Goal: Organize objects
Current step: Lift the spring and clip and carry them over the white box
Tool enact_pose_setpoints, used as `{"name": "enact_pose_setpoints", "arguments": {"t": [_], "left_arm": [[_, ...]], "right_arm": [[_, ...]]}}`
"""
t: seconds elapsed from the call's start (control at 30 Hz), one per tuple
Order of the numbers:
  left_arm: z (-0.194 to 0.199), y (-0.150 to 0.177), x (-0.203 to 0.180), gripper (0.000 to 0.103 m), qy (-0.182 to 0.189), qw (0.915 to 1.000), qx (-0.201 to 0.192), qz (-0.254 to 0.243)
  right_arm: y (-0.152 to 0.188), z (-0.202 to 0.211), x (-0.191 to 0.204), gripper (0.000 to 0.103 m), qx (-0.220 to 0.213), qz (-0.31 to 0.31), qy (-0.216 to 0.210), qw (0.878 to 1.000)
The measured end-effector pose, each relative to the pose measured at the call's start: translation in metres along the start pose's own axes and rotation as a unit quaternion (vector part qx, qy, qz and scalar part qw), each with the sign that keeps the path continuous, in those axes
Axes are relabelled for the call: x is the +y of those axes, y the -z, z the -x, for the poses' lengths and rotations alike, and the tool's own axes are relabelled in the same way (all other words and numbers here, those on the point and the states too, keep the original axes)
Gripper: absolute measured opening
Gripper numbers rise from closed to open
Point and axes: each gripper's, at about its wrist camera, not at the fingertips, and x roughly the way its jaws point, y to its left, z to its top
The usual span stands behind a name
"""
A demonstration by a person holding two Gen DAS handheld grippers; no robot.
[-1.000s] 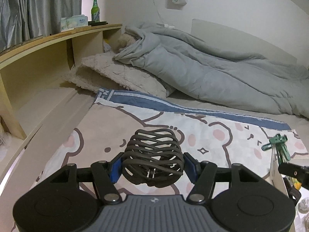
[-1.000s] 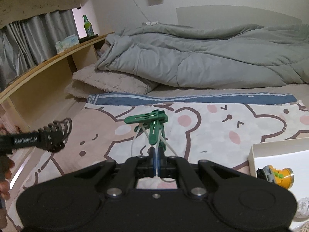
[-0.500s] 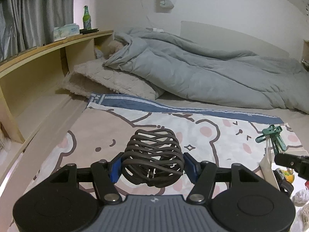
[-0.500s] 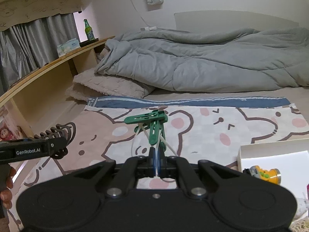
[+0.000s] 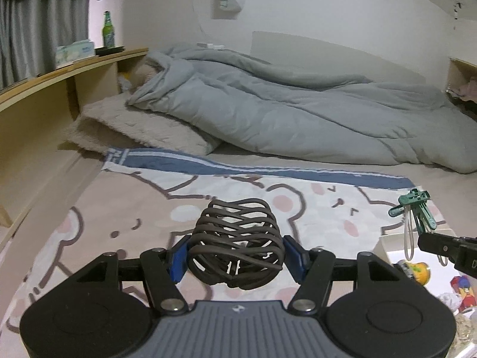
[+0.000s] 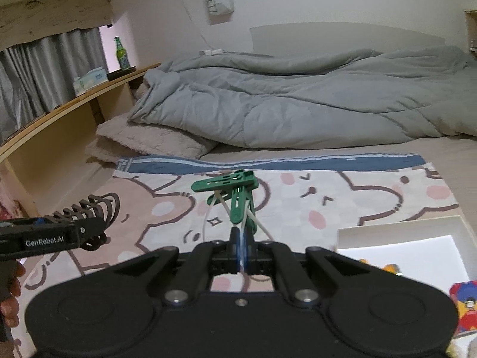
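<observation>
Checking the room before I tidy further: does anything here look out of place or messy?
The grey duvet lies crumpled in a heap across the bed, not spread flat. A green glass bottle stands on the wooden bedside shelf. Nothing looks spilled or broken.

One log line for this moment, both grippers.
left: shut on hair claw | right: shut on green clips | box: lower right

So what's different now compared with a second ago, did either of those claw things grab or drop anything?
Nothing was grabbed or dropped. Both grippers swung toward the right: the white box has come further into the right view, and the green clip now hangs by it in the left view. The left gripper still squeezes the dark hair claw; the right gripper still pinches the clip. Bedding unchanged.
</observation>
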Motion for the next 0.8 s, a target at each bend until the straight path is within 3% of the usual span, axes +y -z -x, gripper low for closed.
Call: {"name": "enact_pose_setpoints", "arguments": {"t": [0.8], "left_arm": [[-0.017,-0.002,-0.116,0.064,0.104,0.9939,-0.012,-0.036]], "right_arm": [[0.005,0.038,-0.124,0.002,-0.023,-0.054,0.095,0.994]]}}
